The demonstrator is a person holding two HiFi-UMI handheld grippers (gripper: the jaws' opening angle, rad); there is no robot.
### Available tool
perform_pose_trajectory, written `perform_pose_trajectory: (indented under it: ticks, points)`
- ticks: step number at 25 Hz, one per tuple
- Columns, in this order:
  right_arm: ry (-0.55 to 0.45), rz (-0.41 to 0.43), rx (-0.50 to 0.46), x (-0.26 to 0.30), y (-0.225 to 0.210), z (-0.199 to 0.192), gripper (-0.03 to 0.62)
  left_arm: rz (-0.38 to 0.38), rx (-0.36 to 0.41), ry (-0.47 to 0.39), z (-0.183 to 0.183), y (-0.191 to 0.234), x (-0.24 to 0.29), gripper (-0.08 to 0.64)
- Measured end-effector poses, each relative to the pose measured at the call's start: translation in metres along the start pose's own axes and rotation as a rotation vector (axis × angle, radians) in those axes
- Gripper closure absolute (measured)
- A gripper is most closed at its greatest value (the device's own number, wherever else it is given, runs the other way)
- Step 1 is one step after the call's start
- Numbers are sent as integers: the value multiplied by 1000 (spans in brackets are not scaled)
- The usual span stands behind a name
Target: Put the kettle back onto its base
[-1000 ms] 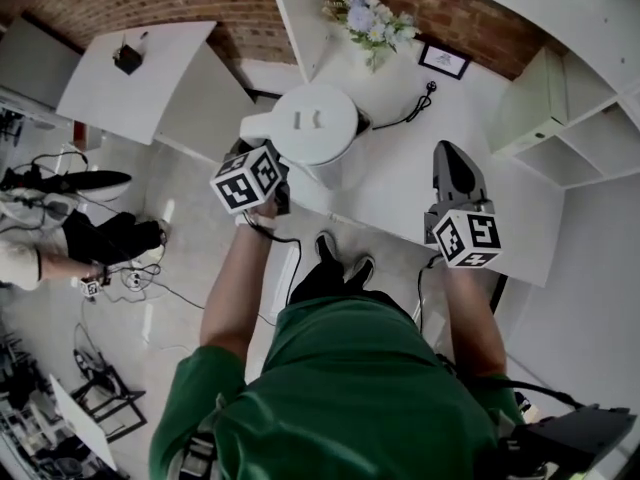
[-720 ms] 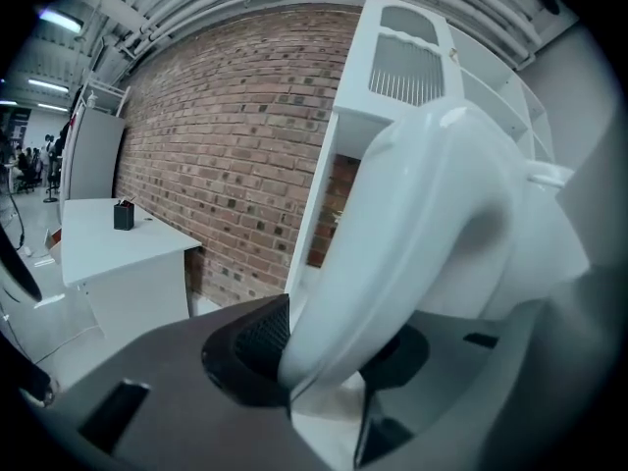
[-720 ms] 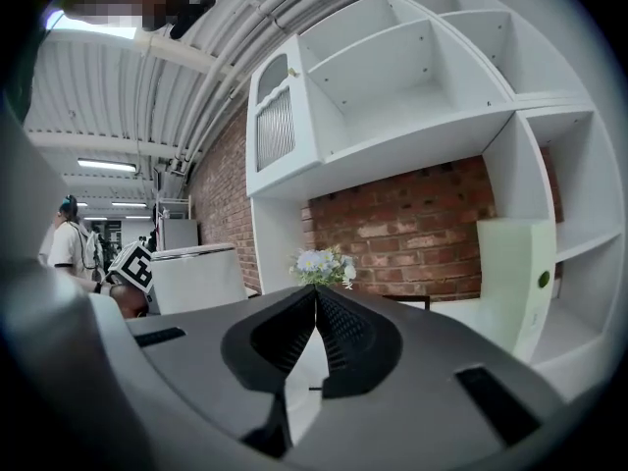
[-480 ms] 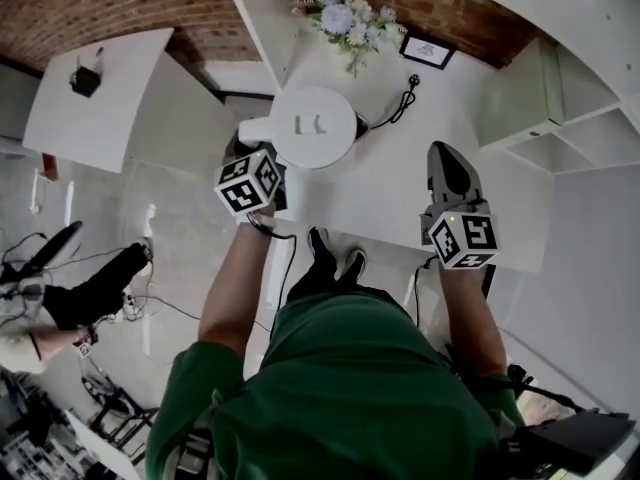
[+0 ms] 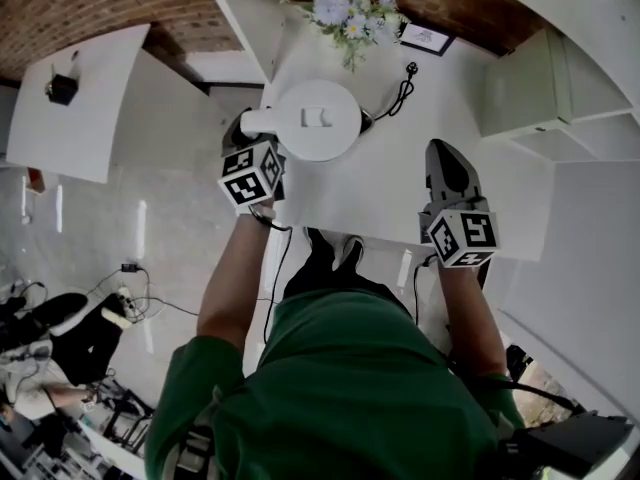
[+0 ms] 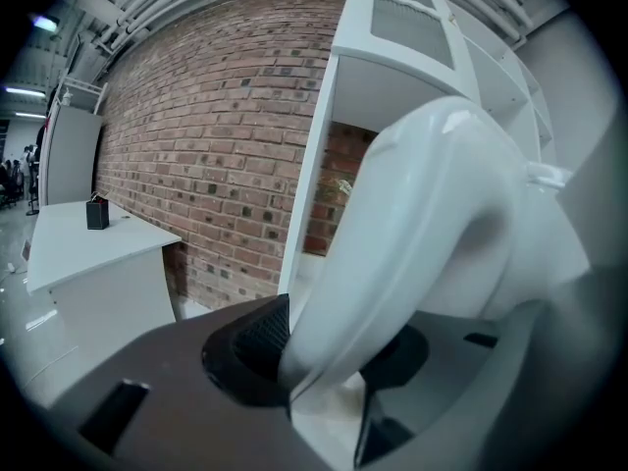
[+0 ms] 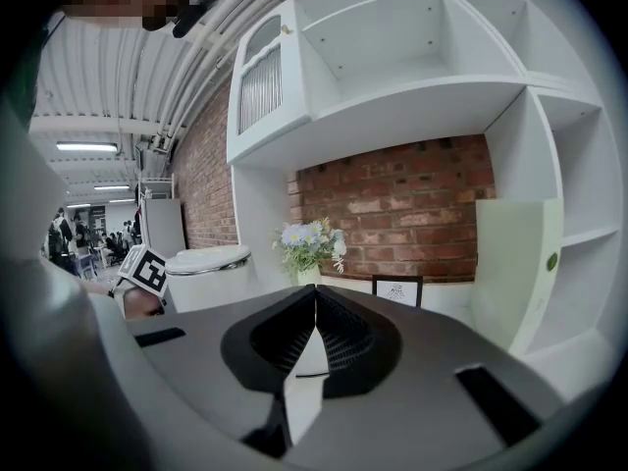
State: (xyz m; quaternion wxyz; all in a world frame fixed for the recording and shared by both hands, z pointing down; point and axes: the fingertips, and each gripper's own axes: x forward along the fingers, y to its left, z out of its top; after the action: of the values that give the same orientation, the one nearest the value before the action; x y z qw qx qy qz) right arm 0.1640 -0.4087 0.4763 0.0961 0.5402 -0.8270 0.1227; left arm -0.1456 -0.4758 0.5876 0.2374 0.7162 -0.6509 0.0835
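Note:
The white kettle (image 5: 318,118) is over the white counter (image 5: 400,183), its handle (image 5: 256,123) pointing left. My left gripper (image 5: 244,140) is shut on that handle; in the left gripper view the white handle (image 6: 392,263) fills the space between the dark pads of the left gripper (image 6: 324,351). A dark edge of the base (image 5: 366,120) peeks out at the kettle's right, its cord (image 5: 398,93) running to a plug. Whether the kettle rests on the base is hidden. My right gripper (image 5: 446,150) hovers over the counter to the right, shut and holding nothing; the right gripper (image 7: 314,294) faces the kettle (image 7: 211,275).
A vase of flowers (image 5: 338,8) and a small picture frame (image 5: 425,38) stand at the back of the counter by the brick wall. White shelving (image 5: 540,98) rises on the right. A separate white table (image 5: 70,98) stands at the left, with floor below the counter's left edge.
The kettle and my left gripper have come down toward the counter, and the kettle looks smaller. The right gripper has sunk a little and stays shut.

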Motion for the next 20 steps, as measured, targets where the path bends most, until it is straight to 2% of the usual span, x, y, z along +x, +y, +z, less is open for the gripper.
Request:
perform_pose_trajectory:
  ticks: [11, 20]
  points:
    - [48, -25, 7, 16, -9, -18, 571, -51, 10, -9, -8, -12, 31, 393]
    - [65, -11, 8, 25, -10, -24, 571, -52, 23, 5, -20, -7, 38, 393]
